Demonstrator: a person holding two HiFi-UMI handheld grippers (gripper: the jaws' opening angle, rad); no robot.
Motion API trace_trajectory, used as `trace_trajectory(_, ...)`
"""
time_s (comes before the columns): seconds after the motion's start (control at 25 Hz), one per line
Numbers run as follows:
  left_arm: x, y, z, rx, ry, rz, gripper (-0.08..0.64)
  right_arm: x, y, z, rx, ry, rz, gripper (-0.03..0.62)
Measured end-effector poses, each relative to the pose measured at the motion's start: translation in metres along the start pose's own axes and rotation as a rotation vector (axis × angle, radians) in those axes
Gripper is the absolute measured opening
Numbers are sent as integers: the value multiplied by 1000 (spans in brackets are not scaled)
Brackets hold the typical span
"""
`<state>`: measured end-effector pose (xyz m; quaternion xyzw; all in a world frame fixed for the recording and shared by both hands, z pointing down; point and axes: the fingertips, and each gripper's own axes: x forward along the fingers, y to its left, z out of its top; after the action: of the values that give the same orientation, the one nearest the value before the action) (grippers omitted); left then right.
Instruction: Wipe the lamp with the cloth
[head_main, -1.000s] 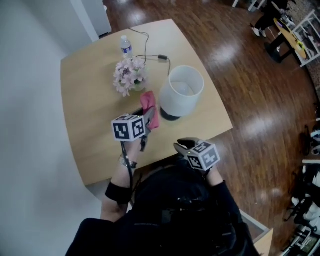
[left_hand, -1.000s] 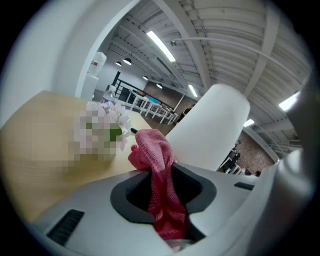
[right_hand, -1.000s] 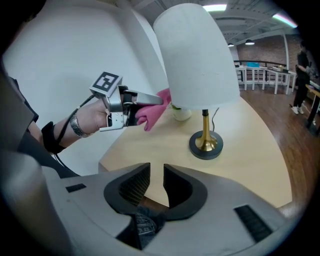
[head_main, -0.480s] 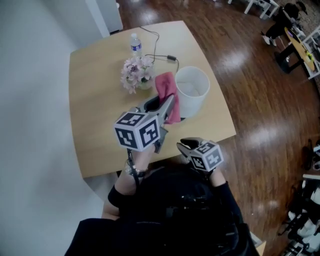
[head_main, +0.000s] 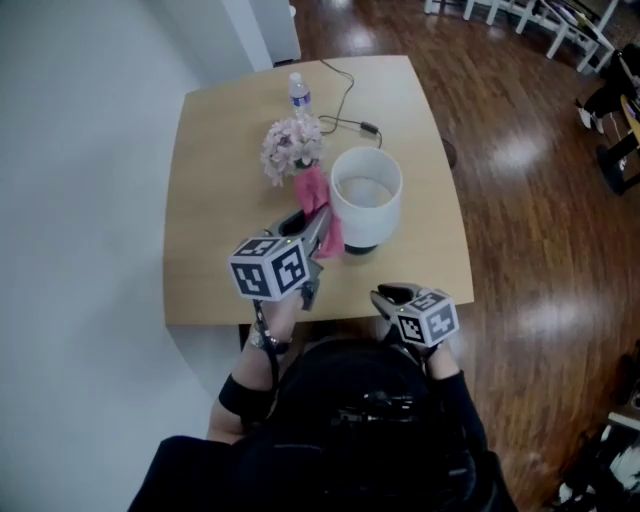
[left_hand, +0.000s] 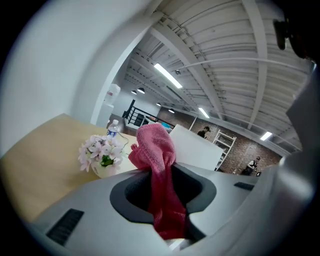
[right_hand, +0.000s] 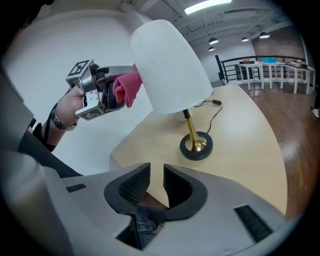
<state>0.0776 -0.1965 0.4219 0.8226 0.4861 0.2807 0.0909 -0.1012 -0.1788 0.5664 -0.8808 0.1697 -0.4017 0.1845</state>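
A white-shaded lamp (head_main: 366, 195) on a brass stem and a dark round base (right_hand: 196, 146) stands on the wooden table (head_main: 210, 220). My left gripper (head_main: 318, 222) is shut on a pink cloth (head_main: 318, 195), lifted off the table. The cloth (left_hand: 159, 170) bunches up past the jaws, close beside the left wall of the shade (left_hand: 197, 150); whether they touch I cannot tell. In the right gripper view the cloth (right_hand: 127, 87) sits at the shade's (right_hand: 170, 67) upper left. My right gripper (head_main: 385, 295) hangs at the table's near edge, jaws a narrow gap apart, nothing between them (right_hand: 156, 182).
A vase of pale pink flowers (head_main: 292, 145) stands just behind the cloth, and a water bottle (head_main: 299, 92) behind that. The lamp's black cord (head_main: 350, 110) runs across the far part of the table. Wooden floor lies to the right.
My left gripper has risen from the table with the pink cloth and come up beside the lamp shade. The right gripper has shifted a little to the right along the near edge.
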Motion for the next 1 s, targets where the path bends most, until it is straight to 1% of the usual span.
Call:
trace_trajectory(0.12, 4, 19, -26, -32, 36, 96, 112, -5, -9, -1, -22, 9, 46, 92)
trace_trajectory(0.24, 10, 29, -54, -73, 72, 168, 112, -19, -24, -7, -32, 14, 62, 92)
trace_trajectory(0.4, 9, 38, -75, -119, 79, 281, 114, -38, -44, -14, -42, 27, 95, 92)
trace_trajectory(0.48, 10, 43, -87, -134, 90, 323, 114, -45, -55, -20, -40, 32, 108, 92)
trace_trajectory(0.6, 11, 52, -110, -149, 138, 377, 114, -54, -65, -28, -40, 42, 122, 92)
trace_trajectory(0.68, 4, 47, -116, -170, 130, 396, 112, -60, -67, -32, -47, 47, 135, 92)
trace_trajectory(0.76, -11, 29, -105, -190, 72, 398, 114, -66, -66, -39, -57, 55, 152, 92)
trace_trajectory(0.88, -33, -19, -66, -210, -61, 355, 112, -74, -65, -51, -54, 62, 187, 92)
trace_trajectory(1.0, -39, -62, -17, -157, -149, 324, 112, -78, -65, -55, -52, 66, 212, 92)
